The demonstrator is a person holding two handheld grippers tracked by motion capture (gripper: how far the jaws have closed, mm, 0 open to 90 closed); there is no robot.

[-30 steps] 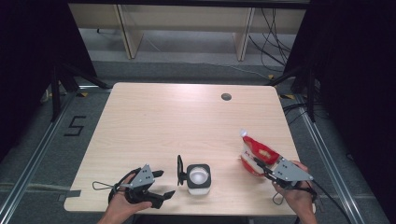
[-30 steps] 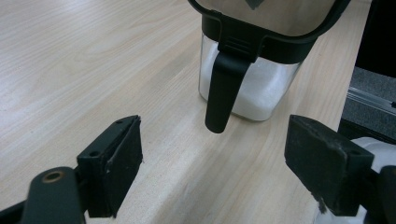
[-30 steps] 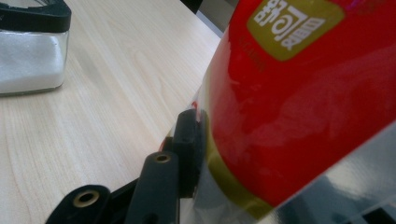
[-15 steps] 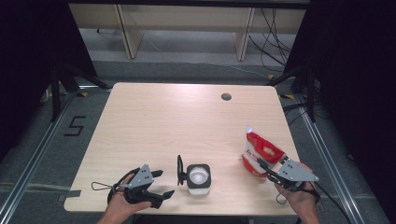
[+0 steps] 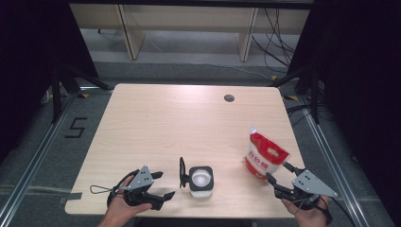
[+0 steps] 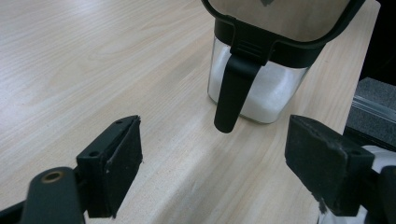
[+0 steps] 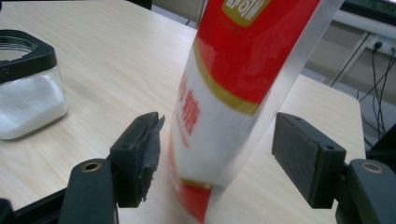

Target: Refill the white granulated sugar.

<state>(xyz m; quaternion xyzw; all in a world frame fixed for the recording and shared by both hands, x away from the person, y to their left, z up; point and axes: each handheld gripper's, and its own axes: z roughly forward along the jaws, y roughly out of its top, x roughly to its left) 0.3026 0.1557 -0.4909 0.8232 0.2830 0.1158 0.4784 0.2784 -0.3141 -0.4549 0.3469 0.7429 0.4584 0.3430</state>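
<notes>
While the left claw rests released, the right claw (jaws just opening) straddles the upright red pouch.

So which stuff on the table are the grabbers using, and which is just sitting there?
In use:
- red and white pouch, standing between the open right gripper jaws, which have just been opening
- glass jar of white powder, lid flipped up, in front of the open left gripper

Just there:
- dark round hole in the table

Red-and-white pouch with gold band — clear jar, black rim, white contents — pale wood-grain table
</notes>
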